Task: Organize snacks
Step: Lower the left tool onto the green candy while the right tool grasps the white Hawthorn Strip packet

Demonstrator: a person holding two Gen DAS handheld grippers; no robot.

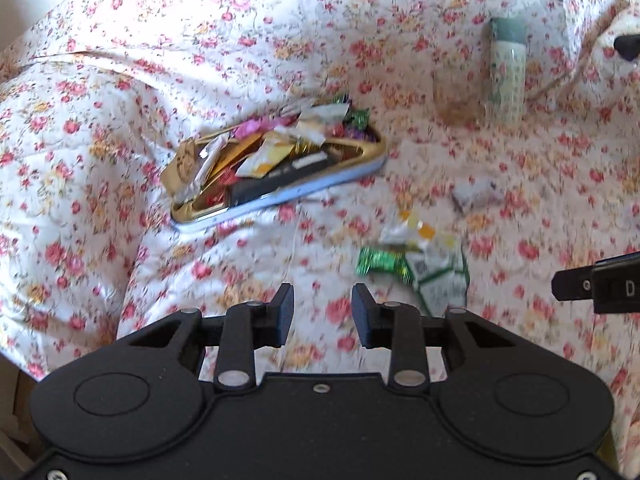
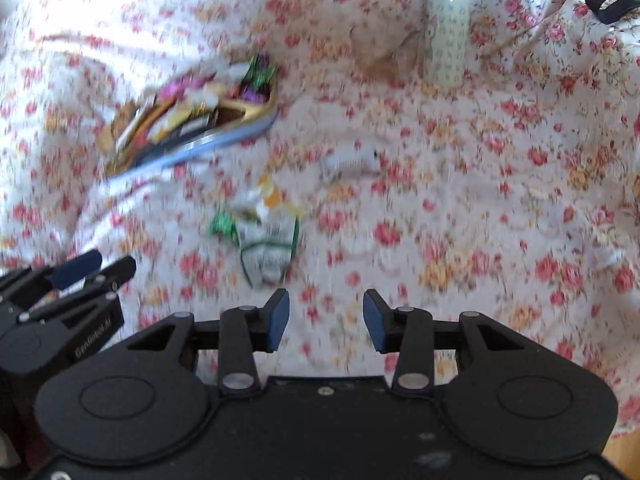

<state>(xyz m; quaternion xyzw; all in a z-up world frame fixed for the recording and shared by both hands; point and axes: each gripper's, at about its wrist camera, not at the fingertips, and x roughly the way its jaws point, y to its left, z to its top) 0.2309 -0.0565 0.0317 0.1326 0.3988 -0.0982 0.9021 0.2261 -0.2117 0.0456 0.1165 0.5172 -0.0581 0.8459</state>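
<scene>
A rumpled floral cloth [image 1: 120, 140] covers the whole surface under you. Both your grippers hang empty with jaws parted: left gripper [image 1: 322, 312], right gripper [image 2: 325, 318]. The loose wrappers [image 2: 264, 232] lie just ahead of your right gripper, slightly to its left, and ahead-right of your left one. The gold tin [image 1: 372, 156], already heaped with snacks, sits farther ahead and left, its long axis running diagonally. The right looks marginally nearer.

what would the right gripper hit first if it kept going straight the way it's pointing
Probably only the floral cloth. The right gripper is open and empty, and the green-edged white packet lies just left of its line, so it might clip that; blur makes depth uncertain.
</scene>
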